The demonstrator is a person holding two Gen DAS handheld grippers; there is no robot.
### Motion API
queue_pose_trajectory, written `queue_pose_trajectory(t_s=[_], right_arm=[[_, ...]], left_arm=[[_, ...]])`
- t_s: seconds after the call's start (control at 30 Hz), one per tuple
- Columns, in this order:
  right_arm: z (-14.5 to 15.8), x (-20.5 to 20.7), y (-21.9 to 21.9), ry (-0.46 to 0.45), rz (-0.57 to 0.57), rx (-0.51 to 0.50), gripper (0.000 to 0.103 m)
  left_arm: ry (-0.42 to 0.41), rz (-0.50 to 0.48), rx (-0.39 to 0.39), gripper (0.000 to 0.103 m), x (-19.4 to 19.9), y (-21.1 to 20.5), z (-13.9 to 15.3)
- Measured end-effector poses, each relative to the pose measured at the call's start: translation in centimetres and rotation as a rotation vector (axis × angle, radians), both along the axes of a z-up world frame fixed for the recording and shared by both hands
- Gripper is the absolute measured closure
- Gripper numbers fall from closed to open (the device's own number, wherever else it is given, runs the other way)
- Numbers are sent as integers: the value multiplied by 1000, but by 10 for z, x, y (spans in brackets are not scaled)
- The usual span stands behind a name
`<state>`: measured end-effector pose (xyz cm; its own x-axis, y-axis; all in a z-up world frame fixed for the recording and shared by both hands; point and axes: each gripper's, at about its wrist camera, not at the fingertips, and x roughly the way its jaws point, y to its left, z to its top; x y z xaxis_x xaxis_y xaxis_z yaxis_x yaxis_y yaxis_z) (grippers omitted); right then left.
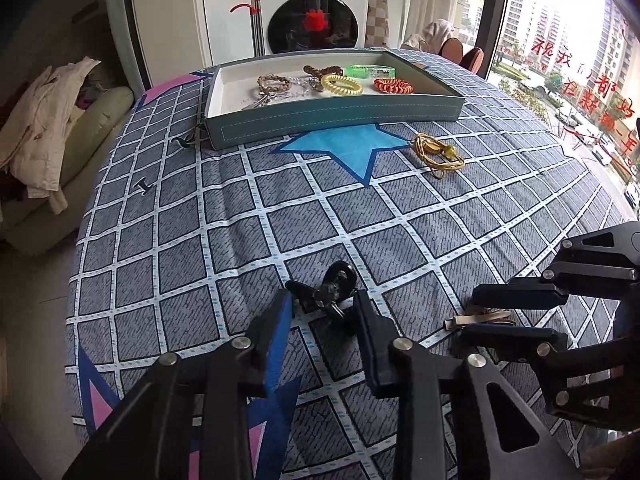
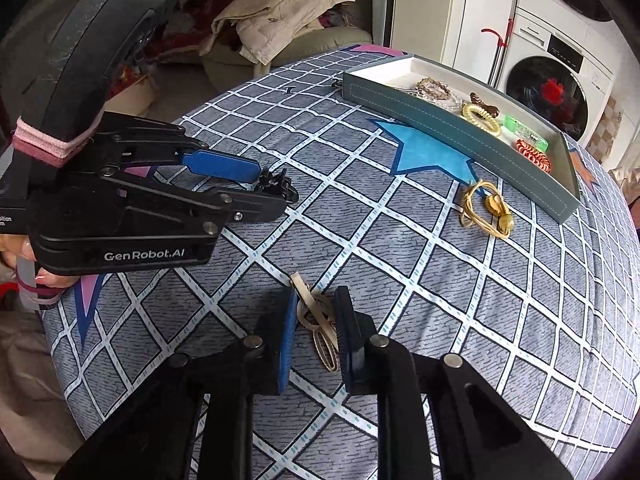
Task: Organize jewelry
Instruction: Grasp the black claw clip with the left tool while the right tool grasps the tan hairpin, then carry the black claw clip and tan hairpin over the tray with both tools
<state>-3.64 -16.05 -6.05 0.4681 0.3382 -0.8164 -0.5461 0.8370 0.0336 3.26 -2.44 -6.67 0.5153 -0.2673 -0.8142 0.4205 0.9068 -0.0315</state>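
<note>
Both grippers are down on the near part of the table, side by side. Left gripper has its jaws narrowed around a black clip; the pads look pressed on its lower part while its rounded top sticks up between the tips. Right gripper is pinched in tight on a bronze hair clip lying flat on the checked cloth, pads against both its sides.

Trouble spots from here? That bronze clip is thin, flat and slick, so I'd say it could slide out of the pads on the lift, or the tips could snag a fold of cloth and drag it. The black clip is knobbly and held low down, so it may twist or pop free if the squeeze is off-centre. With both tools this close, a careless lift could knock one into the other.

Further out, a gold cord sits loose on the cloth, just in front of the tray. The tray stands at the far edge and already holds bead bracelets, a yellow coil tie, a green bangle and an orange band.
</note>
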Motion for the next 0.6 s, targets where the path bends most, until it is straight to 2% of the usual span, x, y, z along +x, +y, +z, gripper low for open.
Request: queue_pose_trajectory(t_s=[0.07,0.17,0.37,0.6], right_arm=[[0,-1,0,-5,-4,-3,82],[3,-2,-3,-2,-27,17,82],[11,3,-16,16,-100,79,82],[18,13,-31,51,-173,157,82]], left_arm=[[4,6,-11,74,1,2,0],[18,14,-42,77,3,6,1],[29,29,-96,77,5,13,5],[25,41,-122,77,8,16,11]])
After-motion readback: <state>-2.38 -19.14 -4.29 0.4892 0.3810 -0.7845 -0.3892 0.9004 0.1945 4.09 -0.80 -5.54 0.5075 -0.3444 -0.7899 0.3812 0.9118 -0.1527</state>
